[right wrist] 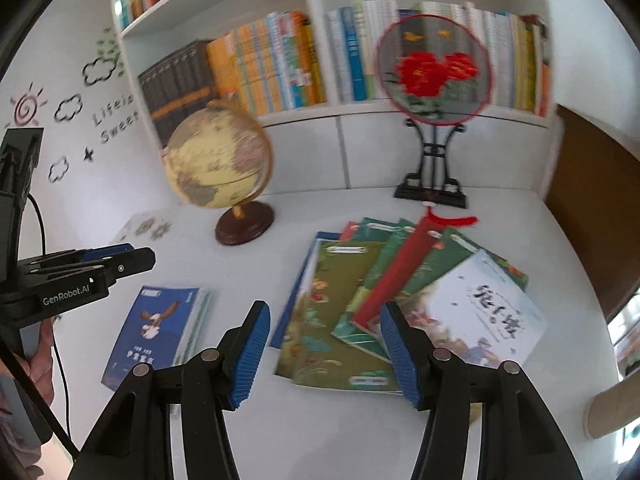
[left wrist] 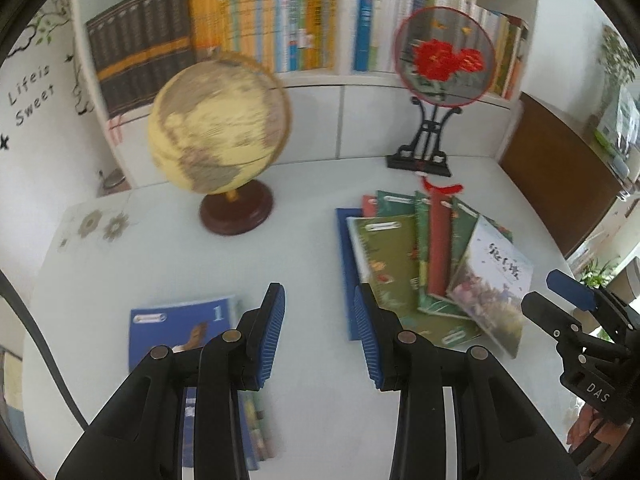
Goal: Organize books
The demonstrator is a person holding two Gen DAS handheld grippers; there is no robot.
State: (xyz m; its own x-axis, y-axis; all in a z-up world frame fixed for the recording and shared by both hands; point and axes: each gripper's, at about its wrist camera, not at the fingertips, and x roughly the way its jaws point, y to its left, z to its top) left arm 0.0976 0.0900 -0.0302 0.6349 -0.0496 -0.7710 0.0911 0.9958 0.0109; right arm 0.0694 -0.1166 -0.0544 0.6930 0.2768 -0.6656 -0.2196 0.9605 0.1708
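I see both grippers held above the white desk (left wrist: 312, 208), neither touching a book.

Left gripper (left wrist: 320, 336): jaws partly apart, nothing between the pads, only bare desk in the gap. The blue book (left wrist: 176, 320) marked "1" lies flat at lower left, partly hidden under the left finger's linkage; it tops a small neat stack. The fanned pile of books (left wrist: 424, 264) lies just right of the right finger, which overlaps its near-left corner in the view.

Right gripper (right wrist: 326, 354): jaws wider apart, empty. In its view the fanned pile (right wrist: 360, 300) sits mostly between and beyond the fingertips; the green book's lower edge shows in the gap, and the white-covered book (right wrist: 480, 312) lies right of the right finger. Contact not visible; the fingers appear above the pile.

Globe (left wrist: 218, 124) and round fan on stand (left wrist: 442, 56) stand at the back, below the bookshelf (left wrist: 344, 76).
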